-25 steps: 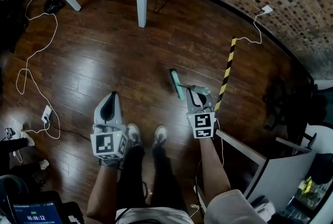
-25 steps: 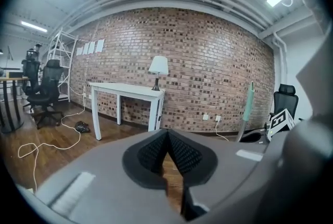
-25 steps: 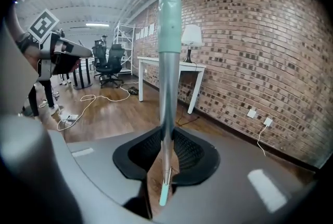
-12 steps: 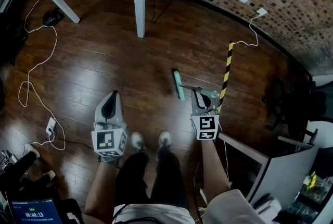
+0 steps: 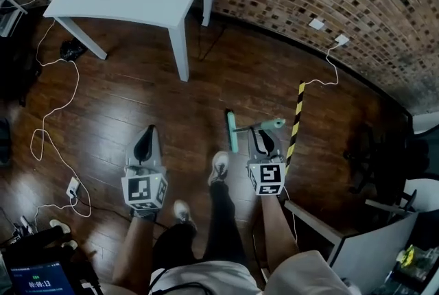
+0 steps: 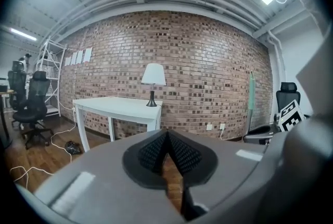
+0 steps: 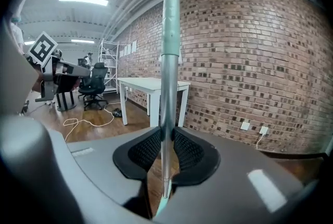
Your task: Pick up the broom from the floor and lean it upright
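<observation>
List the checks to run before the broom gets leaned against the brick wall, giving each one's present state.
1. Right gripper clamped on the broom handle: ok.
2. Broom held upright: ok.
3. Left gripper shut with nothing in it, free to help: ok.
4. Bare stretch of brick wall ahead to lean on: ok.
5. Broom lifted clear of the floor: cannot tell.
6. White cable well away from the shoes: ok.
</observation>
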The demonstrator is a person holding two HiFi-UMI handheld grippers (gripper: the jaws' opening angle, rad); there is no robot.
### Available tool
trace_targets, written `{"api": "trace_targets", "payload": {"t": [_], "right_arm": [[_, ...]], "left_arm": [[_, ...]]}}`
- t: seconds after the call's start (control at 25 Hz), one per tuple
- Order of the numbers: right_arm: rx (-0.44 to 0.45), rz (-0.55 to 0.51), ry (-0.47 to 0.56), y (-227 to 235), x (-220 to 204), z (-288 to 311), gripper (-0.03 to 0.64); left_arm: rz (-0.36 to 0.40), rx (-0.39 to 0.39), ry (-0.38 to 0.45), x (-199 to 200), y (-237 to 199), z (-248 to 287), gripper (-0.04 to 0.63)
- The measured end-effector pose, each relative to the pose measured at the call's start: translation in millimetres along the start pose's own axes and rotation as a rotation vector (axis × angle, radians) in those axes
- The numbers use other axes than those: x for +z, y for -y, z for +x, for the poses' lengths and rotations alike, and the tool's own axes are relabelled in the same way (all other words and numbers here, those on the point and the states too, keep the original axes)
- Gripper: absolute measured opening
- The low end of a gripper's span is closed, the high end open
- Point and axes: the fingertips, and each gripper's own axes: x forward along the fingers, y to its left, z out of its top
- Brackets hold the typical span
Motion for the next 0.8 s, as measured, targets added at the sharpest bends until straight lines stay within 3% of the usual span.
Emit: {"api": "trace_targets", "payload": {"t": [0.48,0.8], "right_arm": [[0.106,-0.024,-0.009,69.7,30.8,149.2,0.091],[0.096,-0.079,-0.026,80.0,36.6,235.9,0.091]], "left_arm": [[-0.064,0.109,-0.012,11.2,3.9,144.6,0.002],[-0.062,0.095,-0.039,5.2,-27.4,201.8,0.002]]}}
